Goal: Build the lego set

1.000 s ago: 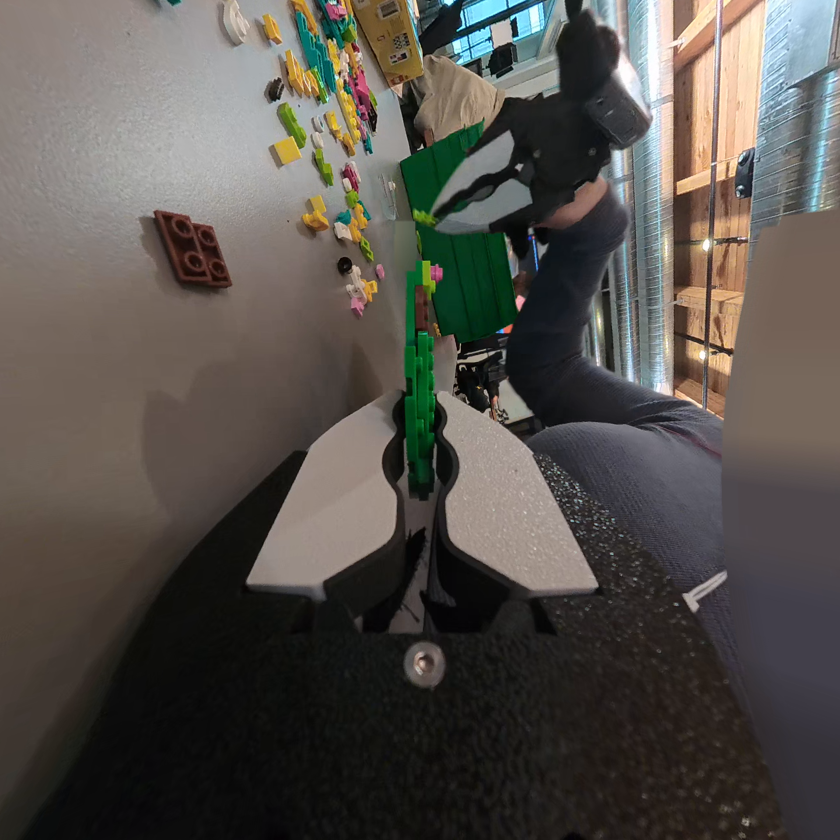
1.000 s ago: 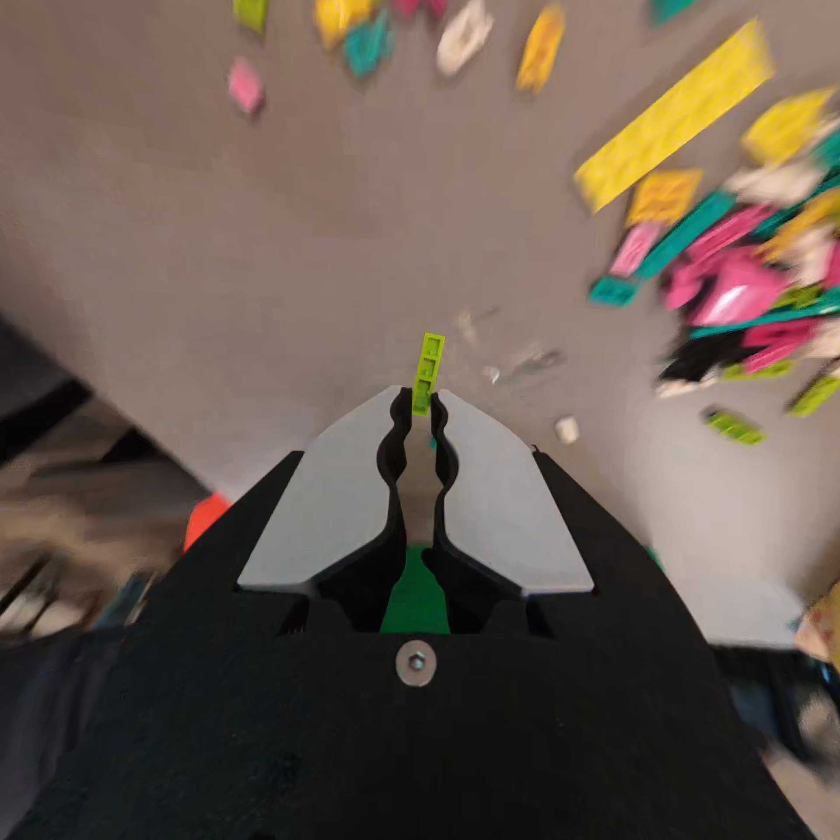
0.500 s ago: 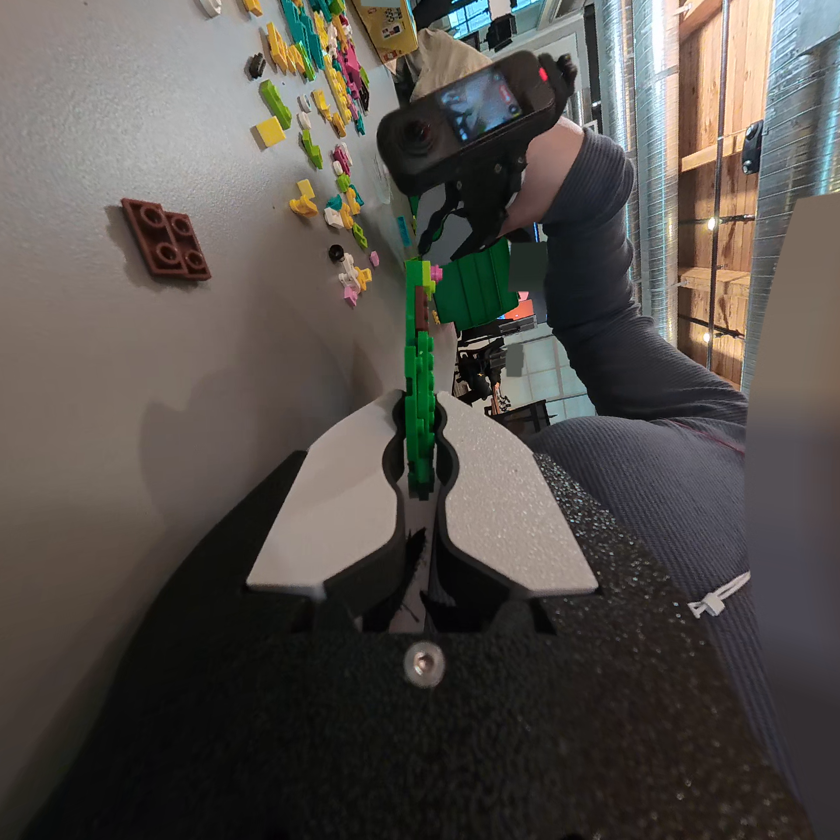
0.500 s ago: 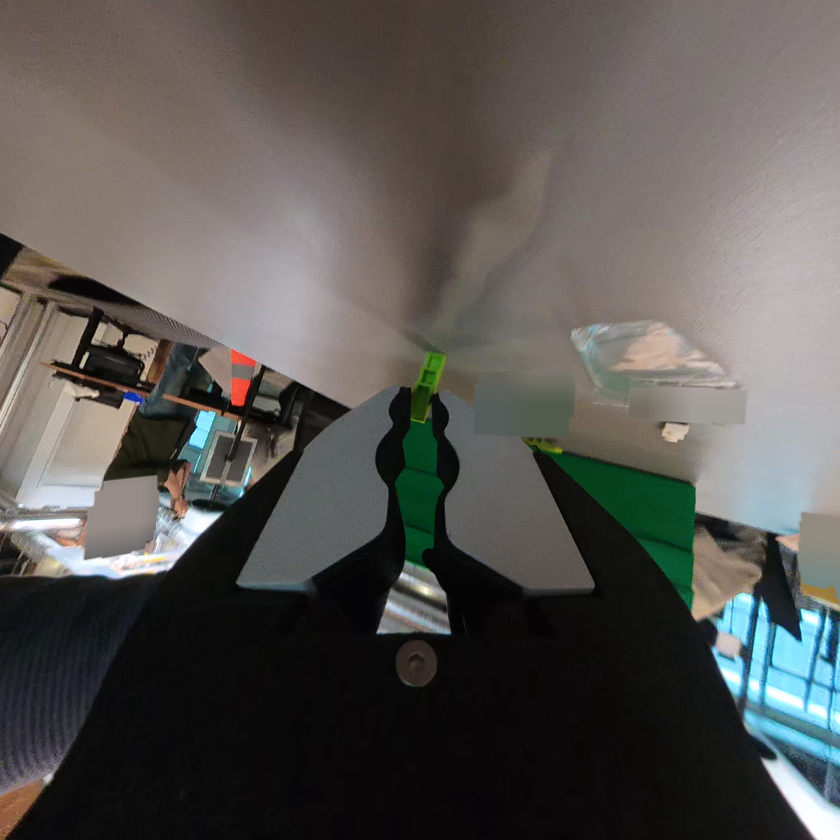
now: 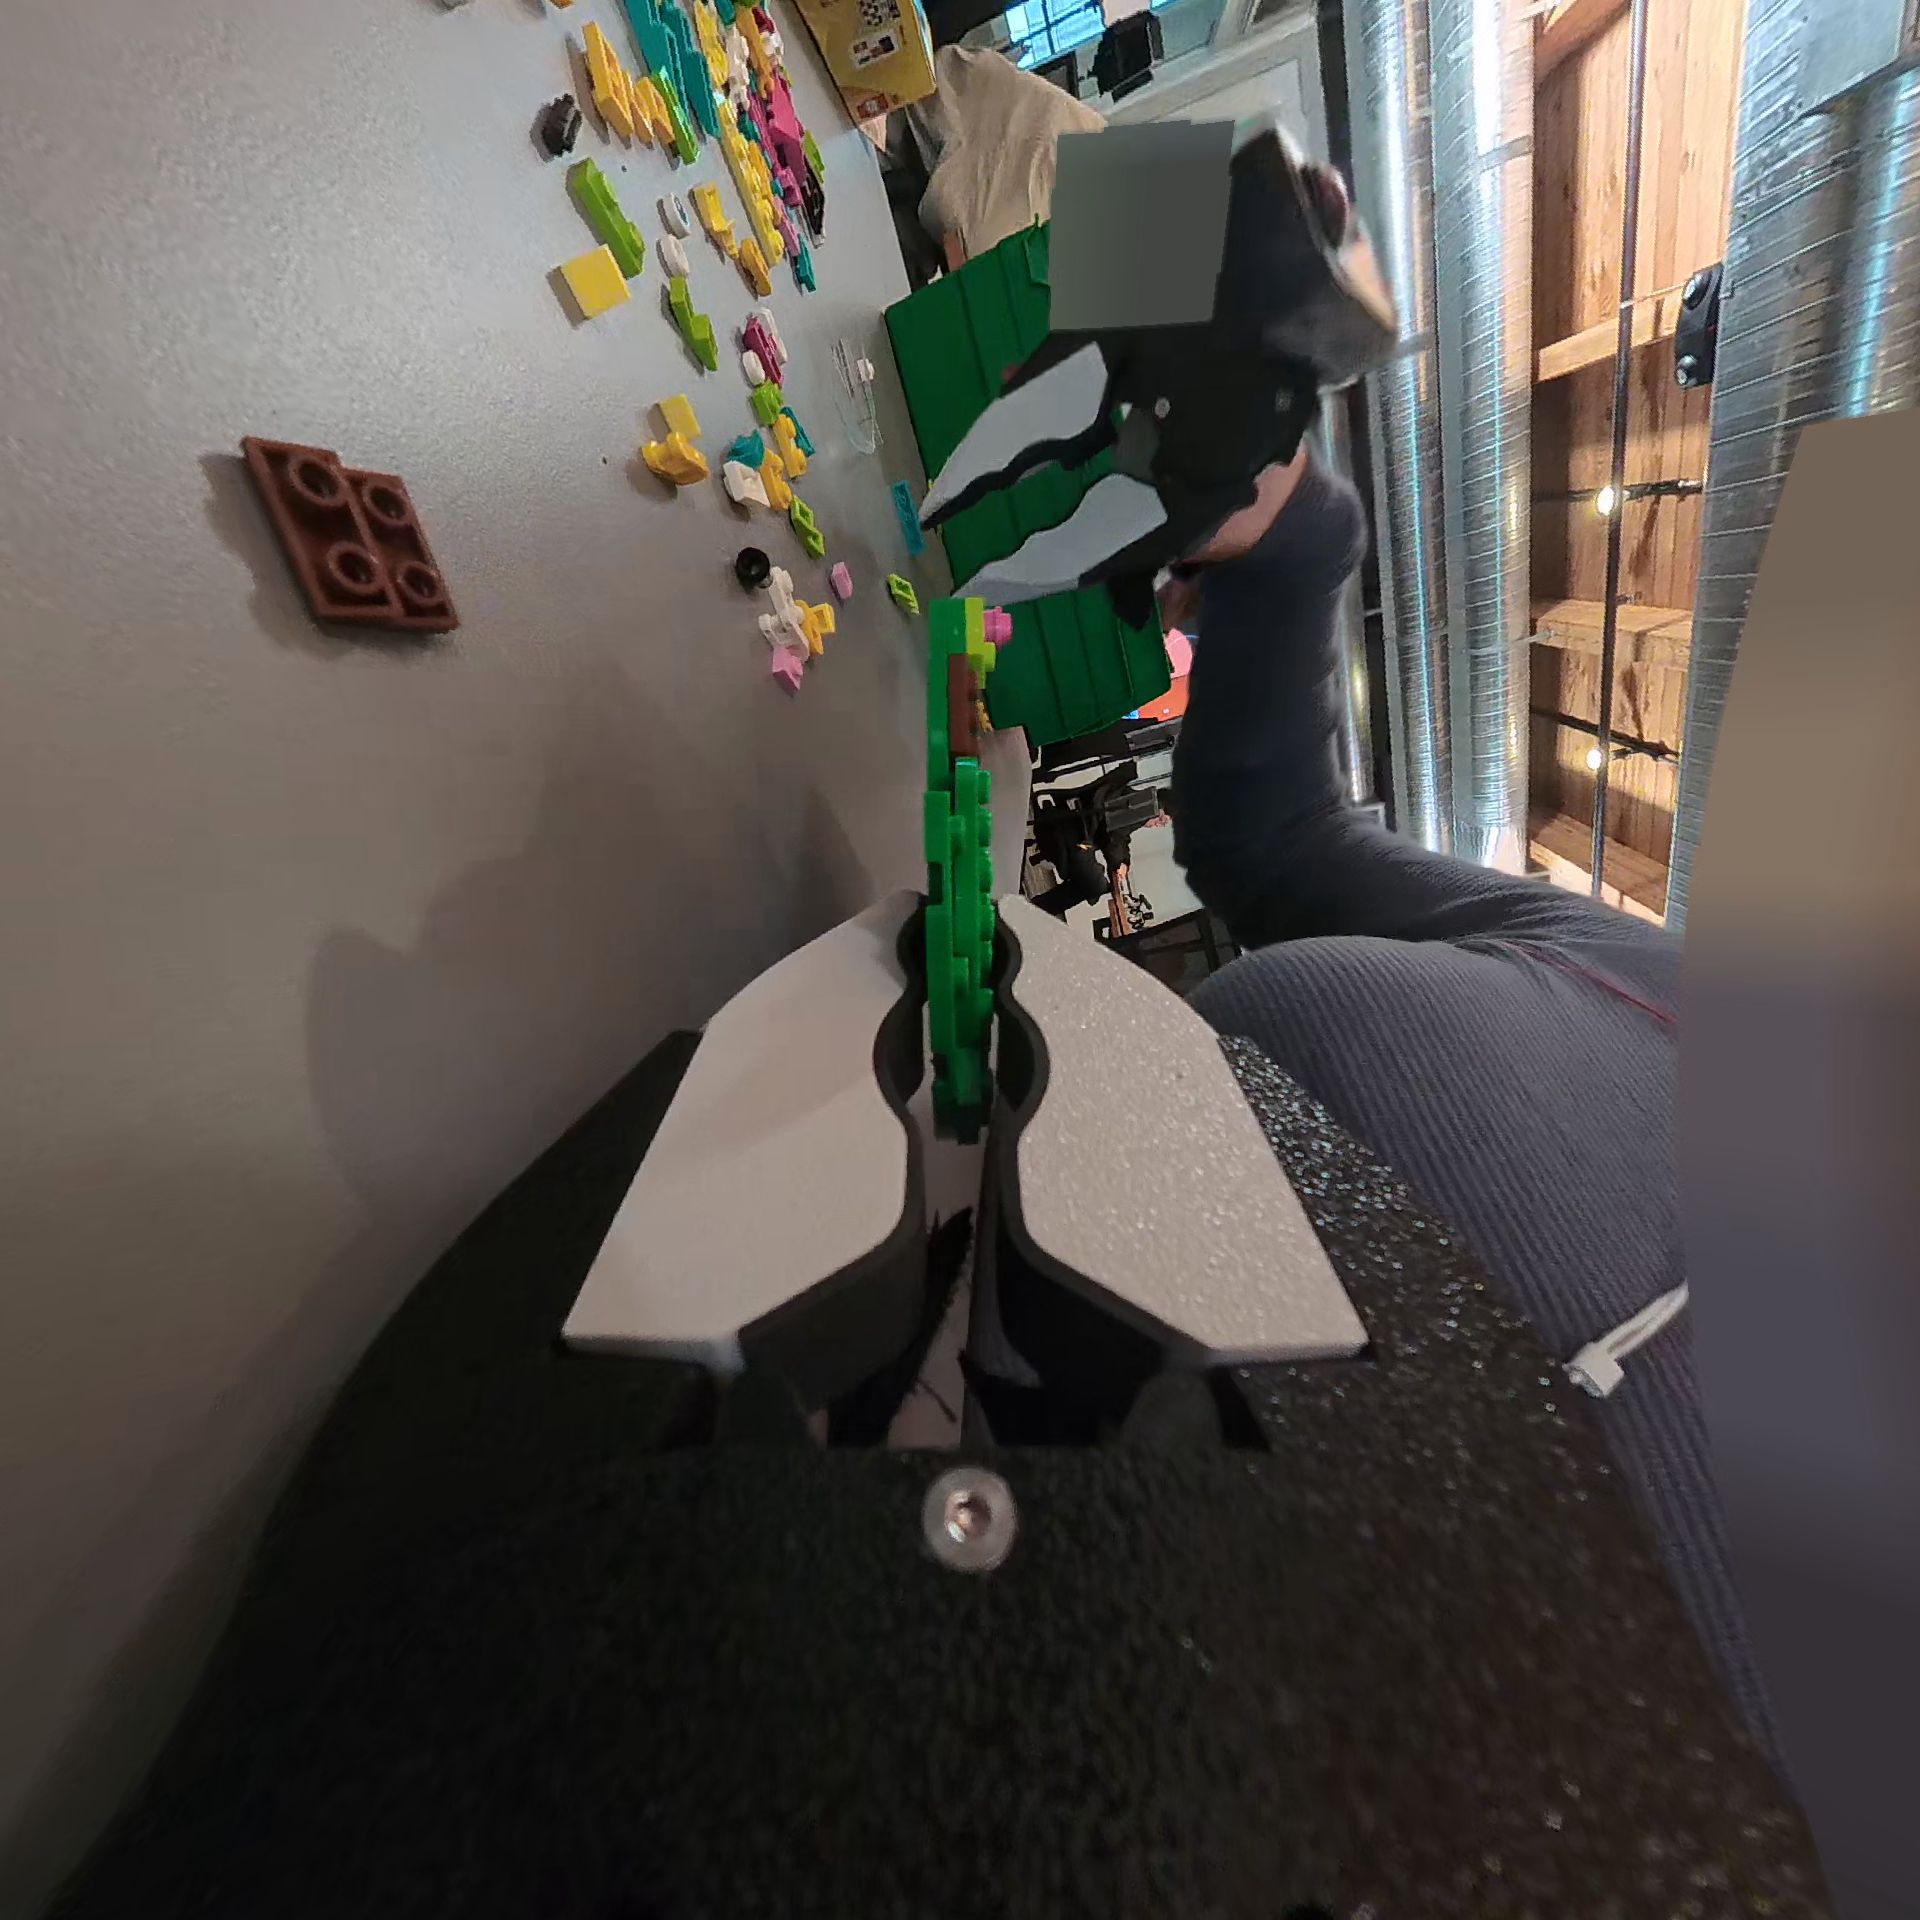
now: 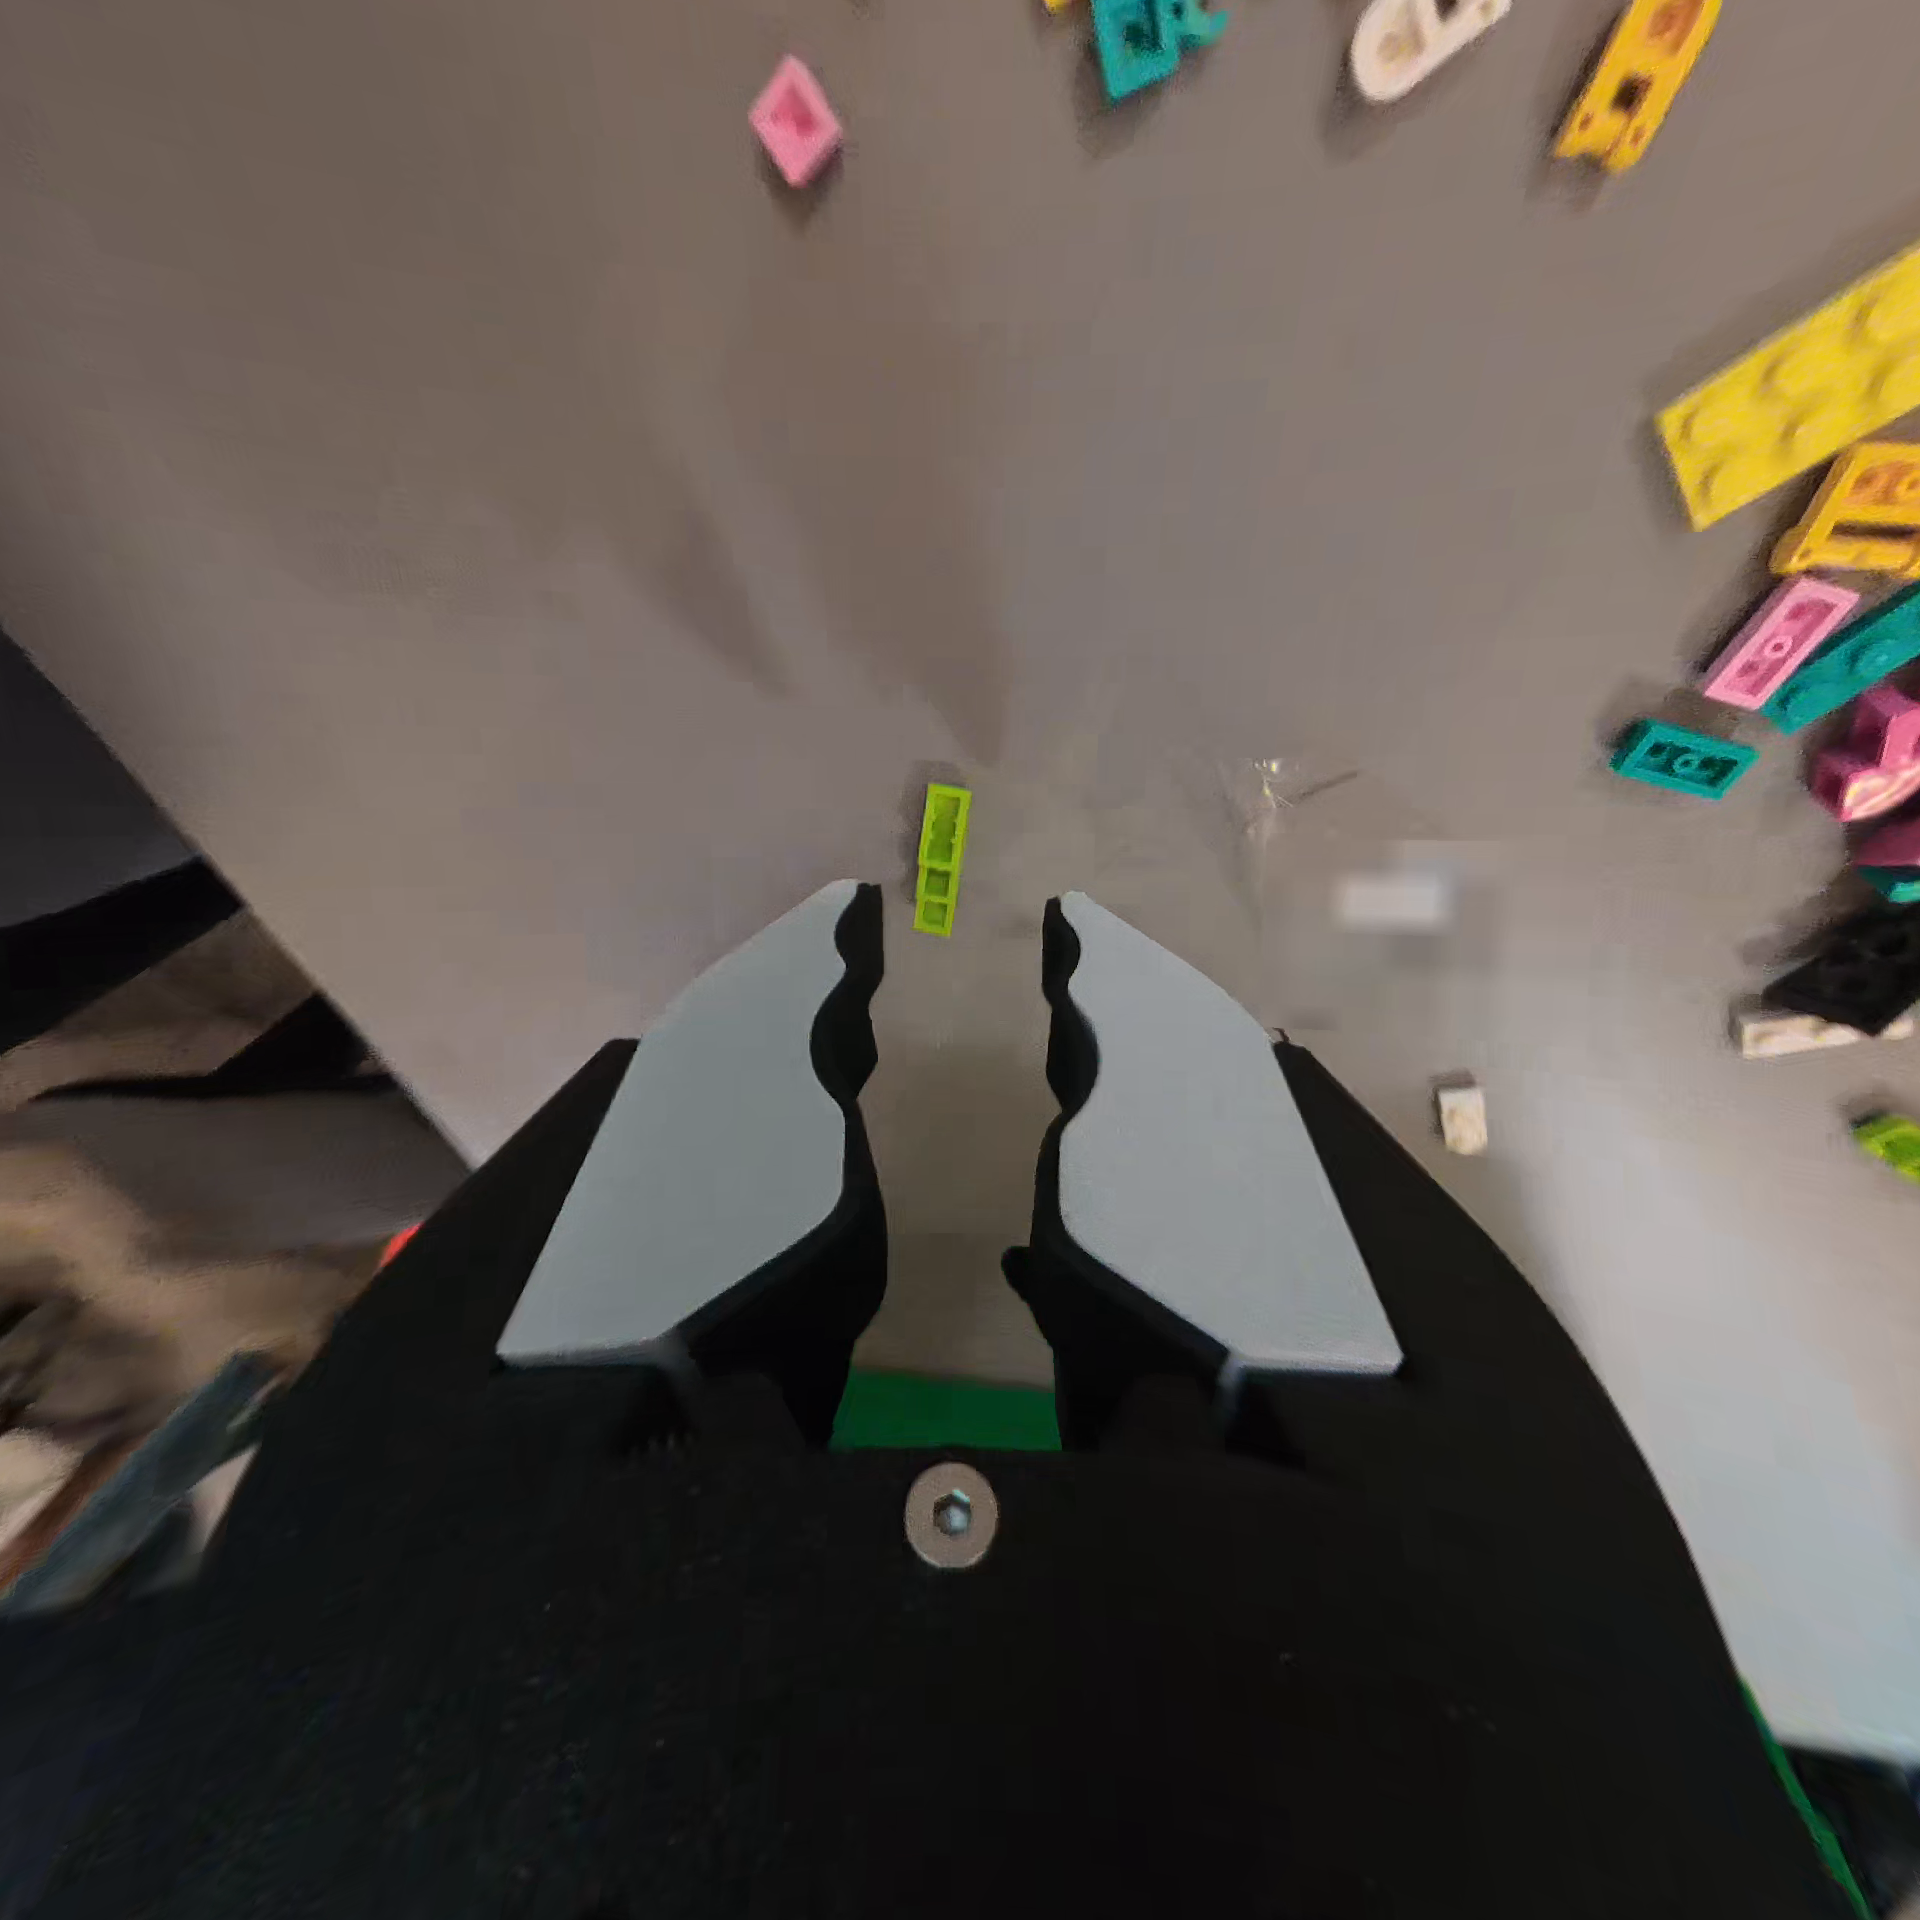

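Change: since half a second ago the right gripper (image 6: 961, 909) has parted its fingers and let go of the lime plate (image 6: 943, 860), which now lies free on the grey table (image 6: 520, 468); the left gripper has kept its clamp unchanged.
Lime plate: just beyond the right gripper's fingertips, nearer the left one, touching neither; its edges are smeared by motion blur.
Green assembly (image 5: 958, 883): pinched edge-on between the closed fingers of the left gripper (image 5: 956, 914), held off the table; brown, lime and pink bits sit at its far end, and its lower end is hidden inside the fingers.
Right gripper from the left wrist view (image 5: 977, 545): fingers spread, just past the assembly's far tip; a mosaic patch covers part of its body.
Green baseplate (image 5: 1070, 665): behind the assembly's tip, partly hidden by the right gripper.
Brown plate (image 5: 348, 545): alone on the table, well to the left of the assembly.
Loose bricks (image 5: 727, 208): scattered beyond the brown plate; in the right wrist view they are blurred and cut off at the frame edge.
Sleeve (image 5: 1455, 1039): dark, to the right of the assembly.
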`<state>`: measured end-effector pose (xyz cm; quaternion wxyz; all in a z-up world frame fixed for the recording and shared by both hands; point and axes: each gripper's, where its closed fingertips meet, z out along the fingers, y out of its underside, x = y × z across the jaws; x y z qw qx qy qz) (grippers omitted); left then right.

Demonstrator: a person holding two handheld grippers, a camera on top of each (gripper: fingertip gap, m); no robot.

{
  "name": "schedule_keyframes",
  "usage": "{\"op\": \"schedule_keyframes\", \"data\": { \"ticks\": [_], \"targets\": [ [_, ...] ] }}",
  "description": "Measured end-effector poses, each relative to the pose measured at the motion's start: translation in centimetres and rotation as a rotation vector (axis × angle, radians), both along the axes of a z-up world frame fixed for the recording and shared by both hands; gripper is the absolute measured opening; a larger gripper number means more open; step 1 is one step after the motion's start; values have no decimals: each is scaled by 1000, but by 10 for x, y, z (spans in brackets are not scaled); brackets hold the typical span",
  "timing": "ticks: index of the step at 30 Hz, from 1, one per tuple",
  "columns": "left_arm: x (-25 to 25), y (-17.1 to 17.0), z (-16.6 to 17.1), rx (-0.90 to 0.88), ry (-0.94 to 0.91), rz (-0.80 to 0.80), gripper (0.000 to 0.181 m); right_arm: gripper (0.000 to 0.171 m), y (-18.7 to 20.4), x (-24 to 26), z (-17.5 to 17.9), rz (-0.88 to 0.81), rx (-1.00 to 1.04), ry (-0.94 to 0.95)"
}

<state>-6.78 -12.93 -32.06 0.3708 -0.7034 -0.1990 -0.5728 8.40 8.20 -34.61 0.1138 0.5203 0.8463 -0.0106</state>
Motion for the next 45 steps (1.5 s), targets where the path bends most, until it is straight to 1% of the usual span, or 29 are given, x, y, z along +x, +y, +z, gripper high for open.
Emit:
{"op": "schedule_keyframes", "data": {
  "ticks": [3, 7, 9, 10, 11, 12, 14, 15, 17, 21, 24, 27, 30, 36, 39, 41, 45],
  "targets": [
    [0, 0, 0, 1, -8, -5, 8, 26, -7, 5, -11, 30, -8, 180],
    [1, 0, 0, 0, -8, -8, 8, 24, -3, 17, -20, -39, 40, 300],
    [1, 0, 0, -2, -7, -8, 8, 21, -2, 17, -21, -82, 26, 362],
    [1, 0, 0, -2, -7, -8, 8, 17, -2, 16, -20, -96, 10, 390],
    [1, 0, 0, -3, -7, -9, 8, 9, -4, 15, -20, -100, -11, 412],
    [1, 0, 0, -3, -6, -9, 8, 7, -7, 14, -19, -96, -27, 426],
    [1, 0, -1, -4, -3, -10, 8, 6, -9, 16, -15, -76, -28, 402],
    [1, 0, -1, -4, -2, -9, 8, 6, -10, 19, -12, -68, -31, 363],
    [1, 0, -1, -4, 0, -9, 8, 6, -14, 31, -4, -84, -59, 216],
    [2, 0, -1, -4, -1, -13, 8, 6, -15, 64, 9, -196, -19, -220],
    [2, -1, -1, -4, 0, -14, 8, 6, -9, 83, 14, -201, 84, -506],
    [2, -1, -1, -3, 0, -14, 8, 6, -6, 84, 14, -159, 154, -650],
    [3, -1, 0, -2, 0, -18, 8, 6, -4, 73, 8, -133, 183, -676],
    [3, -1, 0, 0, -5, -24, 8, 7, -6, 54, -2, -131, 160, -613],
    [3, -1, 1, 2, -8, -24, 8, 6, -10, 42, -2, -90, 112, -505],
    [3, -1, 1, 3, -10, -23, 8, 6, -19, 20, -4, -16, 22, -317],
    [2, -1, 3, 15, -19, -17, 8, 6, -53, -44, 1, 163, -166, 241]
  ]
}}
